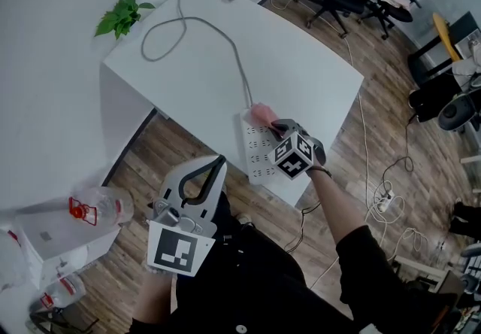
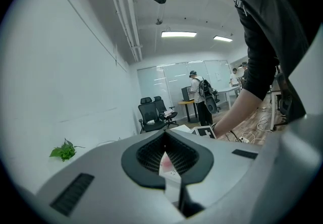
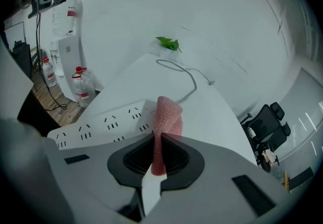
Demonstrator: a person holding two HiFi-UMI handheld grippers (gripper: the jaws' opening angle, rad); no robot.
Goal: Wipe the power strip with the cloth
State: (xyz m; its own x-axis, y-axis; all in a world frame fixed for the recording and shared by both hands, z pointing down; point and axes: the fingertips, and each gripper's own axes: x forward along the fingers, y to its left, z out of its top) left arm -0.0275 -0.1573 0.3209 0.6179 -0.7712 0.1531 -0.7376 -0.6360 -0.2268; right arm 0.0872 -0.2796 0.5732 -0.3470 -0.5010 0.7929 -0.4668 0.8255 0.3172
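My right gripper and its marker cube cover part of the power strip — only some socket rows show. The red label on the bottle is too small to read. The strip is white and flat, at the table's near edge. The right jaws pinch the pink knitted cloth at its cable end. My left gripper hangs off the table, jaws together, empty.
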